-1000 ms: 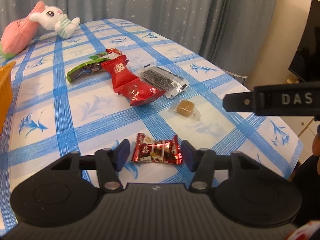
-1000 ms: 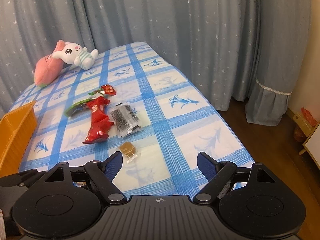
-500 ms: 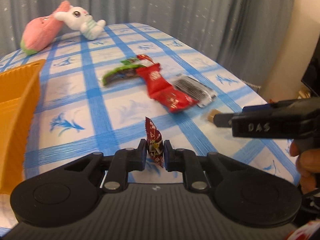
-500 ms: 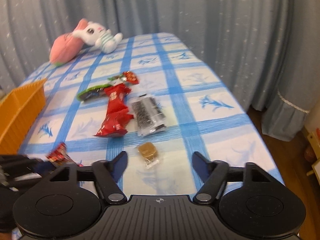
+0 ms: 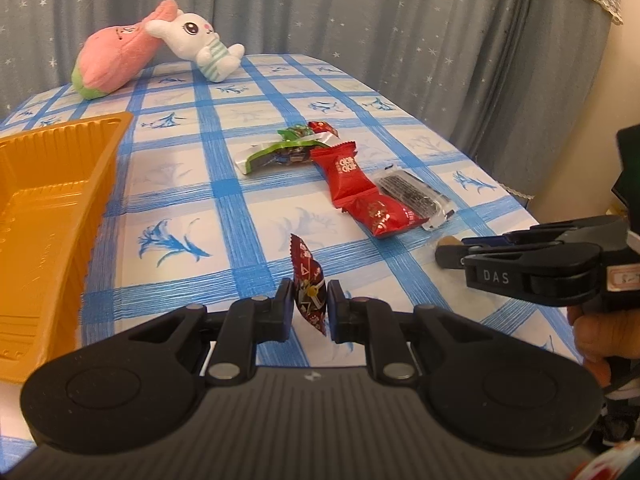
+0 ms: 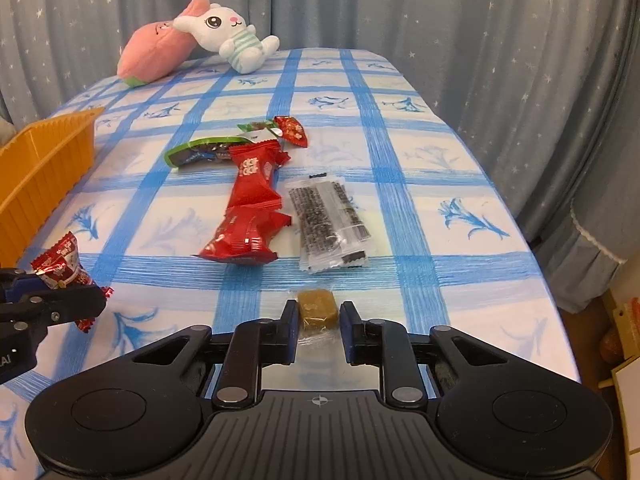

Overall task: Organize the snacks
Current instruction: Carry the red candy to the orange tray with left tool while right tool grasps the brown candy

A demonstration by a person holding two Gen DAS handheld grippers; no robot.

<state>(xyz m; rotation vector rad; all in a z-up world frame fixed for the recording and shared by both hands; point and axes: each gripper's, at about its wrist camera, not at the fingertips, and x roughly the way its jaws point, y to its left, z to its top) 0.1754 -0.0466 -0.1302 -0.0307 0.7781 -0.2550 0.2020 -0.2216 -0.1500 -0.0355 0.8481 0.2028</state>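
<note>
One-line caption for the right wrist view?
Right gripper closing around clear-wrapped brown caramel candy on blue-checked tablecloth.

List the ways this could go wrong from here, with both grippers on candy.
1. The left gripper pinches the red candy edge-on by its crinkly wrapper; it could twist or slip before reaching the orange tray.
2. The right gripper, which has just been closing, flanks the brown caramel near the fingers' tips; it may squirt out or only catch loose wrapper.

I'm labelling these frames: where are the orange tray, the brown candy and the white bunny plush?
orange tray (image 5: 60,208), left wrist view, inner floor.
brown candy (image 6: 317,307), right wrist view, top face.
white bunny plush (image 6: 224,24), right wrist view, face.
</note>
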